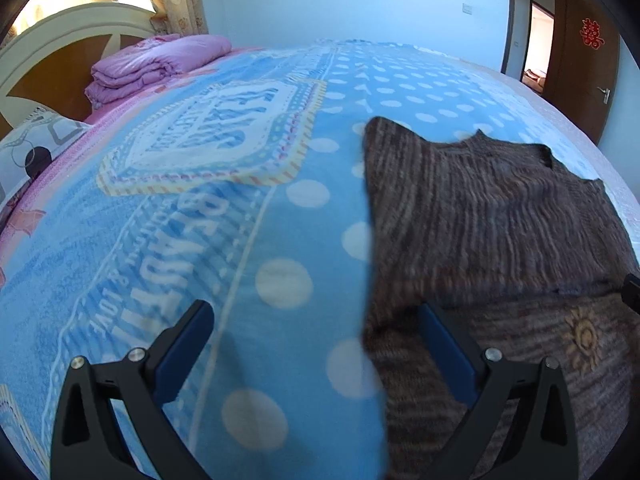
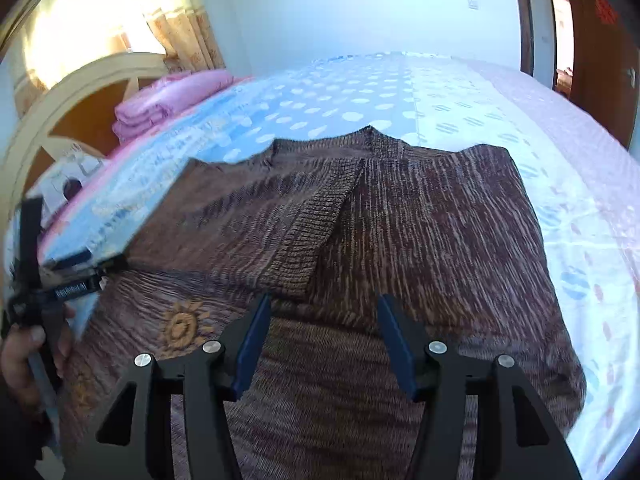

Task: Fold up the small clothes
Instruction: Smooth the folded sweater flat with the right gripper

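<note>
Your brown sweater lies flat on the blue dotted blanket, folded over itself so a ribbed cuff and a sleeve cross the chest, and a small sun motif shows on the lower layer near you. Seen from your left wrist, the sweater fills the right half of the bed, its left edge running straight up the blanket.

Your right gripper hovers just above the fold, pointing down at it, fingers spread partway apart with nothing between them but the knit underneath; no pad presses on the cloth. Your left gripper sits over the sweater's left edge, jaws wide apart: one finger above bare blanket, the other above the brown knit, gripping nothing. In the right wrist view you can see that same left gripper at the far left edge, with your hand wrapped around its handle, level with the sweater's near corner.

Up at the head of the bed, a folded pink quilt rests against the white and wooden headboard, a patterned pillow just below it. A brown door stands open on the far right.
</note>
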{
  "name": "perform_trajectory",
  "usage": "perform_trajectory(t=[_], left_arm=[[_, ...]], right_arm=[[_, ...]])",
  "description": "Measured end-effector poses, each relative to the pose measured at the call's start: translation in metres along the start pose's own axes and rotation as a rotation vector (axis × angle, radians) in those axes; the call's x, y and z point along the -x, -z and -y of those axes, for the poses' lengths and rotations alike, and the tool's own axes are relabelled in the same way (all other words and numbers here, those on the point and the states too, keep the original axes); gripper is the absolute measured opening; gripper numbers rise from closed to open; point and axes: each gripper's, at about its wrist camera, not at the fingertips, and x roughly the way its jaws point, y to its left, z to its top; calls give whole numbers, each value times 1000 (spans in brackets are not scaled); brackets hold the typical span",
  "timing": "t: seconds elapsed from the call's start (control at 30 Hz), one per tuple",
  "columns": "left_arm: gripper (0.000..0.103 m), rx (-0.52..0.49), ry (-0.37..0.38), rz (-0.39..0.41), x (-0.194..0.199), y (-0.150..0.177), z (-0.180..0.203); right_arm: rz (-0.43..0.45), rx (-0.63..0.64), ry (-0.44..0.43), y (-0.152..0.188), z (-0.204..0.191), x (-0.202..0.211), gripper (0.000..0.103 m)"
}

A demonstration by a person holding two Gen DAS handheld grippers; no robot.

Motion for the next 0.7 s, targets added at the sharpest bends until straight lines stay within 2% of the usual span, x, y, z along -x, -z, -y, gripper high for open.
perform_trajectory(t=[0.1, 0.27, 0.43, 0.57, 0.7], left_arm=[[103, -19, 5, 17, 13, 9, 5], [103, -43, 34, 32, 32, 29, 9], [103, -37, 47, 41, 47, 49, 8], [103, -29, 71, 15, 54, 70, 7], [103, -48, 56, 21, 67, 88, 7]], right_arm=[[-28, -18, 32, 9, 6, 6, 59], [-42, -38, 35, 31, 14, 28, 59], [-36, -55, 38, 52, 21, 53, 60], [-36, -72, 50, 72, 26, 68, 62], [-22, -60, 74, 92, 24, 83, 63]])
